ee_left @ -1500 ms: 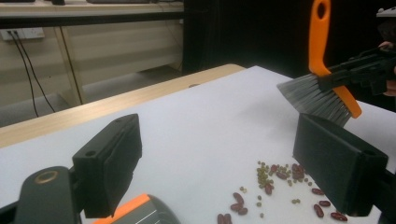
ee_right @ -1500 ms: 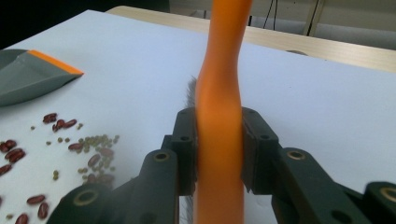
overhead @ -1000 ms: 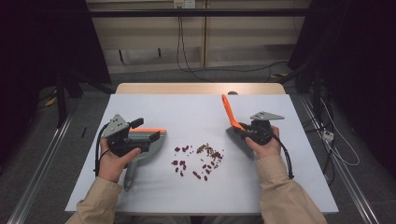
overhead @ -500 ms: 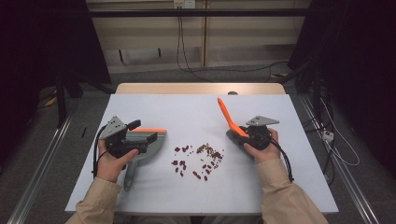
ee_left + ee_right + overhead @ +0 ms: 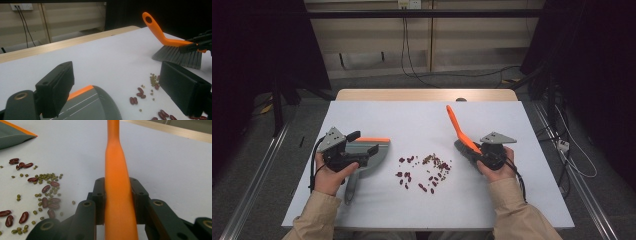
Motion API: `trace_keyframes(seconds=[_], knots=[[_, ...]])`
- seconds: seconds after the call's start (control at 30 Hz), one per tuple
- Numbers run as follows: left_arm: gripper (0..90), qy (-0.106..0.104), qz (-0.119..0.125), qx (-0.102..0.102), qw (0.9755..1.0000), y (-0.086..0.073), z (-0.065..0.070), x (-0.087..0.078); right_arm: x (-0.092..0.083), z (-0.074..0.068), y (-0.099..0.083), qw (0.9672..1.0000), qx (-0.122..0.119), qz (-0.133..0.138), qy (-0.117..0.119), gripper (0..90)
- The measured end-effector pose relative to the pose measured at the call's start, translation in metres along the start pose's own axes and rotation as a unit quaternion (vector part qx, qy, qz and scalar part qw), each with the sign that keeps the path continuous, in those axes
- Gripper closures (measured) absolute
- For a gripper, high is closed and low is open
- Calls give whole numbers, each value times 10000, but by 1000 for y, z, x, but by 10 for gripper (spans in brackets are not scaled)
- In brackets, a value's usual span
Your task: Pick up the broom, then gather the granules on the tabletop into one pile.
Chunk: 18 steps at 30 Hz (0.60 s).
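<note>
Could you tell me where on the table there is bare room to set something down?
The far half of the table, beyond the dustpan and brush, is bare, as is the near right corner. The middle is crowded with scattered beans.

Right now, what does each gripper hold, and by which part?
The right gripper is shut on the orange handle of the brush, partway along it. The left gripper sits at the dustpan; whether it grips it cannot be told.
</note>
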State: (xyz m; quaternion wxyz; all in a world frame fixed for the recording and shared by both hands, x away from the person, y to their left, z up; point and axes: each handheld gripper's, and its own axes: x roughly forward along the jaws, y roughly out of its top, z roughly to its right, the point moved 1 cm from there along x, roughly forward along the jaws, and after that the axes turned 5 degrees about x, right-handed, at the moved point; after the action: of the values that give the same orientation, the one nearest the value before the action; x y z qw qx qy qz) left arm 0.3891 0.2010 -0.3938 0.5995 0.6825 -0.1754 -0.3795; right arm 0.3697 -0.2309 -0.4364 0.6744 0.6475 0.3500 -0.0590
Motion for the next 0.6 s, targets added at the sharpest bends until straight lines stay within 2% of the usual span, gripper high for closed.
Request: trace_keyframes(seconds=[0.13, 0.2, 0.27, 0.3, 0.37, 0.47, 0.53, 0.6], knots=[[125, -3, -14, -35, 10000, -2, -1, 1, 3, -18, 0, 9999, -82, 34, -112, 706], [118, -33, -5, -45, 10000, -3, -1, 1, 5, -26, 0, 9996, -202, 33, -193, 706], [106, -21, 11, -64, 10000, -2, 0, 0, 6, -32, -1, 9995, -245, 46, -176, 705], [105, -39, 48, -63, 10000, -2, 0, 0, 7, -34, -1, 9993, -295, 44, -223, 705], [99, -54, 60, -53, 10000, -2, 0, 1, 7, -36, -1, 9994, -245, 50, -224, 705], [66, -77, 78, -152, 9998, -2, -2, 1, 8, -38, -1, 9994, -215, 70, -261, 705], [59, -85, 57, -129, 9999, -3, -3, 0, 8, -40, -1, 9996, -165, 65, -226, 704], [54, -123, 65, -157, 9998, -3, -4, -1, 9, -42, -2, 9993, -227, 83, -286, 703]])
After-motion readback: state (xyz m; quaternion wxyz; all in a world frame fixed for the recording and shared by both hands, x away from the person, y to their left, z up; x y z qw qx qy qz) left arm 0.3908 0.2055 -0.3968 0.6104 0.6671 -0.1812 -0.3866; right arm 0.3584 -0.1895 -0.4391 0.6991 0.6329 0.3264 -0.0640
